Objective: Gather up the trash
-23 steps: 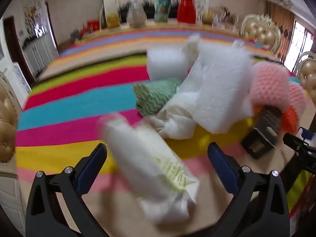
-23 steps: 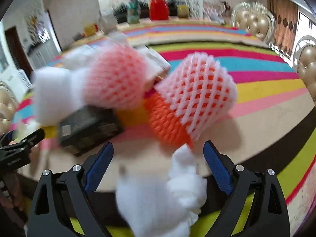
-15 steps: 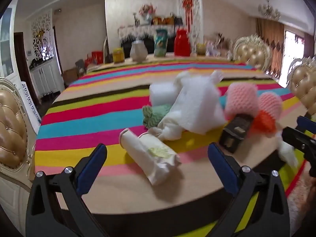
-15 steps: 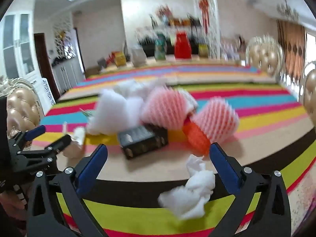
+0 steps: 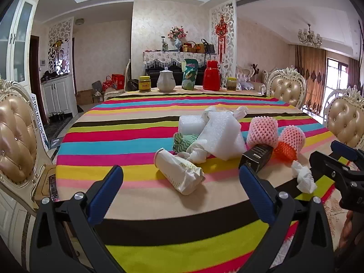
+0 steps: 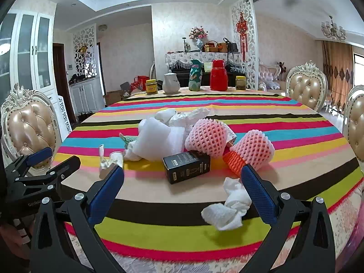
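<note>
A heap of trash sits on the striped-cloth table (image 5: 127, 134): a black cardboard box (image 6: 186, 166) whose small label print is probably too blurred to read, pink foam fruit nets (image 6: 254, 148), white foam sheets (image 5: 224, 134), a rolled paper wrapper (image 5: 178, 174) and a crumpled white tissue (image 6: 229, 207). Left tool (image 5: 180, 195) and right tool (image 6: 182, 195) gape wide, holding nothing.

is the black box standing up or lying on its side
Lying on its side. The black box rests lengthwise on the striped tablecloth, one long face down, its small end panel facing the camera, in front of the pink foam net.
</note>
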`<act>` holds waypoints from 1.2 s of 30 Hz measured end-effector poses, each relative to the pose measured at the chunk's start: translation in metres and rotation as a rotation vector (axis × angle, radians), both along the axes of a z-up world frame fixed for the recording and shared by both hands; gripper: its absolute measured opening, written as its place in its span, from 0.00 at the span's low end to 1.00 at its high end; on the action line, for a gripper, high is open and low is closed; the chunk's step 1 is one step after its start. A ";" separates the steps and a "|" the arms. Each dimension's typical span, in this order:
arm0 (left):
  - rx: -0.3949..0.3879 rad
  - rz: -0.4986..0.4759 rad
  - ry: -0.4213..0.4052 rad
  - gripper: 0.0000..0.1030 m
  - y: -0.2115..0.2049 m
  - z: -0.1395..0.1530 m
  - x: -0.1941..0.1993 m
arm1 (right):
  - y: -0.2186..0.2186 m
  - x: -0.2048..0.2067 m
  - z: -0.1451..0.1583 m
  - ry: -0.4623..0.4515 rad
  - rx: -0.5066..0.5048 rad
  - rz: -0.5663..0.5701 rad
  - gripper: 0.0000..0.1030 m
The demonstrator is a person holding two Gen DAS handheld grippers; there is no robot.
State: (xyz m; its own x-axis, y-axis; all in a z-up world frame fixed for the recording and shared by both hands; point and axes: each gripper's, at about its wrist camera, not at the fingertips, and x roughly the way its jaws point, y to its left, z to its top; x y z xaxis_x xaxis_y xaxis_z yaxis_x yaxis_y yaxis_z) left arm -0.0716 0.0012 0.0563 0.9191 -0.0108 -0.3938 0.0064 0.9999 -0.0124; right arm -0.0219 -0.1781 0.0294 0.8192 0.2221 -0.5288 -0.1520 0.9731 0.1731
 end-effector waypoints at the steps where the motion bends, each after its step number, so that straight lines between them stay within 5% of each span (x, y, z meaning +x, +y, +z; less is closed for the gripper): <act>1: -0.006 -0.001 -0.002 0.96 0.000 0.003 -0.006 | 0.001 -0.007 0.002 -0.007 0.004 0.002 0.94; 18: 0.017 -0.059 -0.028 0.96 -0.009 0.031 -0.097 | -0.006 -0.028 0.010 -0.005 0.036 -0.019 0.94; 36: 0.001 -0.071 0.017 0.96 -0.001 0.042 -0.079 | -0.002 -0.007 0.016 -0.008 0.007 0.006 0.94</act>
State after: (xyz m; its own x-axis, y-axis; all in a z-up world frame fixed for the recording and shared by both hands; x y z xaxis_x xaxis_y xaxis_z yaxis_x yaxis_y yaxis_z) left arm -0.1503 0.0001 0.0987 0.9095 -0.0749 -0.4090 0.0768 0.9970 -0.0117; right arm -0.0291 -0.1804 0.0456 0.8219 0.2308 -0.5208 -0.1595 0.9709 0.1786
